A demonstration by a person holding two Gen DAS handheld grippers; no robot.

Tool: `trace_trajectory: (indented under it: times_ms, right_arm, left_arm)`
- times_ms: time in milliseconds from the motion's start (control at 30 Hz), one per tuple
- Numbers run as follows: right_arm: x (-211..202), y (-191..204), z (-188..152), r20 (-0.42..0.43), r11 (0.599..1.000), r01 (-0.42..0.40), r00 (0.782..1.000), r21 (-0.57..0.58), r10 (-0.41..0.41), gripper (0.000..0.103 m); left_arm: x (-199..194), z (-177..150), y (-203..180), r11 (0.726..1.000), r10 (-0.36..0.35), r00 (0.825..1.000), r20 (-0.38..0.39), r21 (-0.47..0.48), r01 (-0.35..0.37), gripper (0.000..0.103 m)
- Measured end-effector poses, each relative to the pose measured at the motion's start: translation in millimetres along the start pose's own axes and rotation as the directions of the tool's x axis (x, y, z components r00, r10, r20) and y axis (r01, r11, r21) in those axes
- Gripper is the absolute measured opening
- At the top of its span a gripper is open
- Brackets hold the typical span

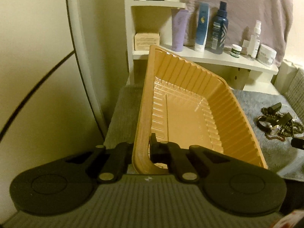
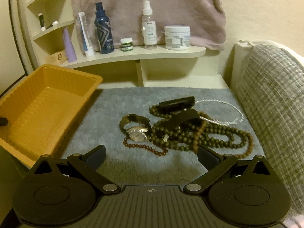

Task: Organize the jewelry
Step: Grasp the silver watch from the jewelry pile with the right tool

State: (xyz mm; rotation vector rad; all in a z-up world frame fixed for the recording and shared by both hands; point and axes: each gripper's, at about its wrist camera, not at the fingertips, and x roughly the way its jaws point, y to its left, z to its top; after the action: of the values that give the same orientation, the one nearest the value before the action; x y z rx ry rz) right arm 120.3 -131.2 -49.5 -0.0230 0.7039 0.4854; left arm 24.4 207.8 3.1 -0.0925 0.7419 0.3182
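Nearest, left gripper [image 1: 141, 152]: its jaws are pinched tight on the near rim of the orange tray [image 1: 190, 121], one black finger outside the wall and one inside.
Right gripper [image 2: 151, 156]: jaws spread wide with nothing between them, hanging over the grey mat [image 2: 117, 102] just short of the jewelry.
Orange tray: ribbed plastic, nothing inside it that I can see; it sits tilted in the left grip at the left edge of the mat, and in the right wrist view the tip of a black finger shows at its near wall.
Jewelry pile: lies on the mat to the right of the tray, well apart from it, all tangled together.
Wristwatch [image 2: 137, 132]: at the left of the pile, pale dial facing up, dark strap looped behind it.
Green bead necklace [image 2: 214, 140]: the biggest strand, coiled through the middle and right of the pile.
Brown bead strand [image 2: 144, 148]: thin, curling along the near side under the watch.
Silver chain [image 2: 230, 112]: looped at the far right of the pile.
Dark bands: two black pieces rest on top of the beads; what they are I cannot tell.
Shelf [image 2: 144, 54]: beyond the mat, carrying bottles, tubes and jars, among them a dark blue bottle [image 2: 103, 34] and a white jar [image 2: 177, 37].
Farthest: a mauve cloth [image 2: 152, 5] hangs on the wall behind the shelf.
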Motion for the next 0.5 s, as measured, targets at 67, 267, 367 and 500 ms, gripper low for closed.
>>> trace_trajectory:
  times_ms: [67, 267, 367, 500]
  right_arm:
    - [7, 1, 1, 0.004, 0.999, -0.024, 1.000, -0.045, 0.024, 0.082]
    - [29, -2, 5, 0.008, 0.997, -0.053, 0.999, -0.050, 0.054, 0.072]
    - [39, 4, 6, 0.010, 0.997, -0.063, 0.998, -0.050, 0.063, 0.067]
    - [53, 15, 5, 0.015, 0.996, -0.040, 0.999, -0.076, 0.041, 0.059]
  left_arm:
    - [-2, 4, -5, 1.000, 0.013, 1.000, -0.008, 0.007, -0.013, 0.003]
    - [-8, 6, -19, 0.997, 0.051, 0.999, -0.018, 0.052, -0.050, 0.003]
    - [-9, 8, -24, 0.996, 0.062, 0.998, -0.023, 0.061, -0.061, 0.003]
    - [-11, 10, -30, 0.993, 0.078, 0.997, -0.016, 0.085, -0.076, 0.003]
